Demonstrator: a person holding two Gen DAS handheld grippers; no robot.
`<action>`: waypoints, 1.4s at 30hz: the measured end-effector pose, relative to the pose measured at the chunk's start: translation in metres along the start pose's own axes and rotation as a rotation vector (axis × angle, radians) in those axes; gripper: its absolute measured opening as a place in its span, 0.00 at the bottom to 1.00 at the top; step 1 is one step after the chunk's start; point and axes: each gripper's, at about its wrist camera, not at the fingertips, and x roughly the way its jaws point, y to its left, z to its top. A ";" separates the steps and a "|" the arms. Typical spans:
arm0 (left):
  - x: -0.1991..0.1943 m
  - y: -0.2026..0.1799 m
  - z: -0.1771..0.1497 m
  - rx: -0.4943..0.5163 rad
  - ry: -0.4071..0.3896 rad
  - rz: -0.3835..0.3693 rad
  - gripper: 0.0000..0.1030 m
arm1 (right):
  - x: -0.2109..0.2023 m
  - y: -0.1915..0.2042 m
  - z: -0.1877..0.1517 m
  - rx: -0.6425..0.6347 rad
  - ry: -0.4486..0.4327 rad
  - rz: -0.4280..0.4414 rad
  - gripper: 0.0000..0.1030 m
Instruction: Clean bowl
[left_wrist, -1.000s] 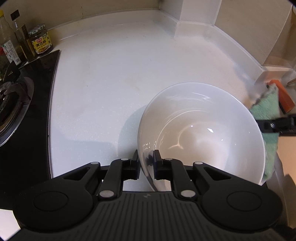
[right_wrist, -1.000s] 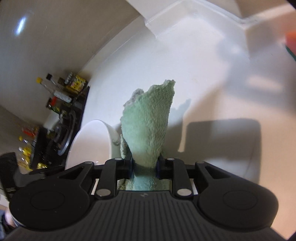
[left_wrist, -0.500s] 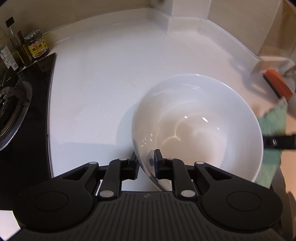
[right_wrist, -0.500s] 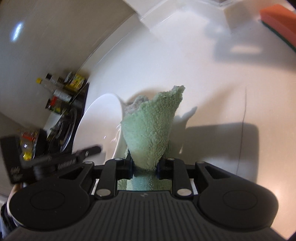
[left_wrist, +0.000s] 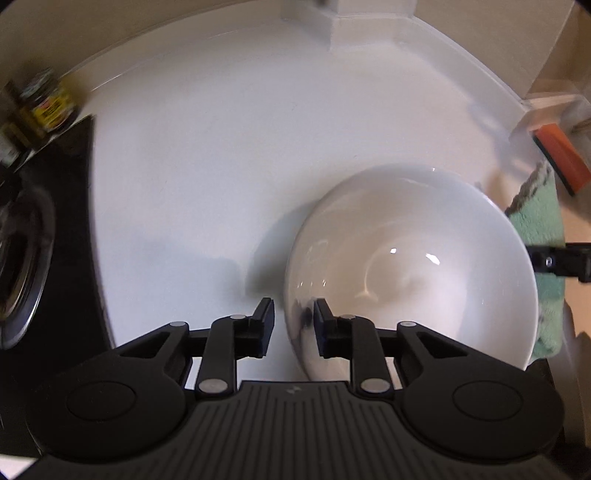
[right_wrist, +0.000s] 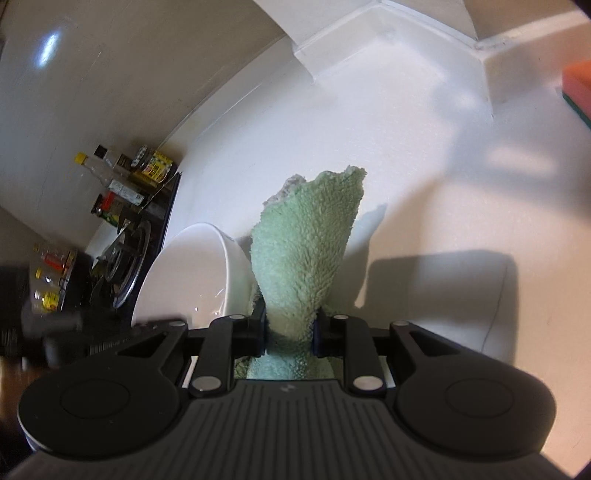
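Note:
A white bowl (left_wrist: 413, 266) rests on the white counter (left_wrist: 207, 177). My left gripper (left_wrist: 290, 325) is open; its jaws stand apart on either side of the bowl's near rim, no longer clamping it. The bowl also shows in the right wrist view (right_wrist: 192, 273), at the left. My right gripper (right_wrist: 290, 330) is shut on a green cloth (right_wrist: 306, 258), which stands up between the fingers just right of the bowl. The cloth also shows in the left wrist view (left_wrist: 539, 221), beyond the bowl's right rim.
A black stove with a burner (left_wrist: 22, 266) lies at the left. Jars and bottles (right_wrist: 125, 181) stand at the stove's back. An orange sponge (left_wrist: 561, 162) lies at the right. The counter's back wall and a corner pillar (left_wrist: 365, 22) bound the far side.
My left gripper has opened and let go of the bowl's rim. The bowl has dropped onto the counter. My right gripper still holds the cloth beside the bowl.

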 end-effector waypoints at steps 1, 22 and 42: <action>0.000 -0.001 0.002 0.006 0.001 0.000 0.13 | -0.001 0.002 -0.003 -0.008 0.005 0.000 0.19; 0.001 -0.028 0.023 0.163 0.039 0.020 0.20 | -0.008 -0.010 -0.012 -0.001 0.048 0.062 0.19; -0.005 -0.012 0.000 0.071 0.023 0.082 0.26 | 0.019 -0.001 0.021 -0.031 0.005 0.051 0.18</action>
